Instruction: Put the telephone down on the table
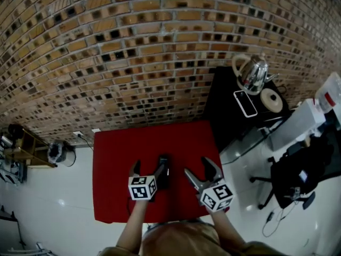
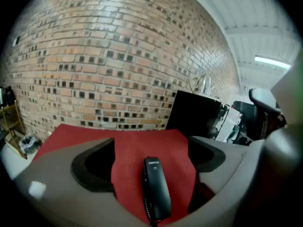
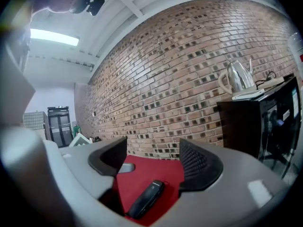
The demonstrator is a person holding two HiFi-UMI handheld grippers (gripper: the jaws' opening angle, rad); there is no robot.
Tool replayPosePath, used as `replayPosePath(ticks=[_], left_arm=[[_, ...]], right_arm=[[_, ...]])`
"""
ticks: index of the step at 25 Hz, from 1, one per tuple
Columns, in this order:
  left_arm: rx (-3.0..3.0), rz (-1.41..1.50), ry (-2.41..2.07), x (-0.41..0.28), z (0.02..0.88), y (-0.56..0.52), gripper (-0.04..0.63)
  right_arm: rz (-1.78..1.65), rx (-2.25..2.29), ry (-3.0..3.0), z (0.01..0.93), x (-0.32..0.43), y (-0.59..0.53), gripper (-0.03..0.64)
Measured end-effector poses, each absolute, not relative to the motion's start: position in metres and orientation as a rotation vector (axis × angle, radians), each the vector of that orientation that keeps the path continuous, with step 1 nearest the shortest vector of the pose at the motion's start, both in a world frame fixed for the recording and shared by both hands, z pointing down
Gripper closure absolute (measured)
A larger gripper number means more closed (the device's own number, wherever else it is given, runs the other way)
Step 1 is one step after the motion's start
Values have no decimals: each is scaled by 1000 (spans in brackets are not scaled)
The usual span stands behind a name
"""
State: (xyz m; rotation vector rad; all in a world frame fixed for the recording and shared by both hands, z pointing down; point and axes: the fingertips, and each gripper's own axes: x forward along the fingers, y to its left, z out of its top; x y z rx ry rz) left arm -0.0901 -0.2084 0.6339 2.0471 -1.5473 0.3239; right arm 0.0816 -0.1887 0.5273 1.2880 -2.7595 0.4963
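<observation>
The black telephone handset (image 1: 163,169) lies flat on the red table (image 1: 117,164), its coiled cord running toward the near edge. My left gripper (image 1: 147,169) hovers above it, open, with nothing between its jaws. In the left gripper view the handset (image 2: 156,188) shows on the red cloth below the open gripper (image 2: 151,150), clear of both jaws. My right gripper (image 1: 201,170) is just right of the handset, also open and empty. The right gripper view looks past the open gripper (image 3: 154,157) at the handset (image 3: 146,198) lying on the cloth.
A brick wall (image 1: 133,52) stands behind the table. To the right, a black cabinet (image 1: 229,105) carries a metal kettle (image 1: 254,73) and a smartphone (image 1: 245,103). An office chair (image 1: 290,180) is at the far right and a wooden shelf (image 1: 24,148) at the left.
</observation>
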Motion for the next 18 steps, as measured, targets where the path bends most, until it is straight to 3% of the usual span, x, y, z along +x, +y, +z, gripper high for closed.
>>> replayPosePath(ticks=[11, 15, 18], left_arm=[[2219, 69, -2127, -171, 449, -164, 133], [2230, 28, -2201, -185, 425, -141, 135], [2211, 37, -2194, -190, 426, -132, 135]], right_arm=[[148, 1504, -2874, 438, 64, -193, 244], [80, 1454, -2805, 438, 54, -190, 250], [87, 1441, -2784, 444, 48, -185, 291]])
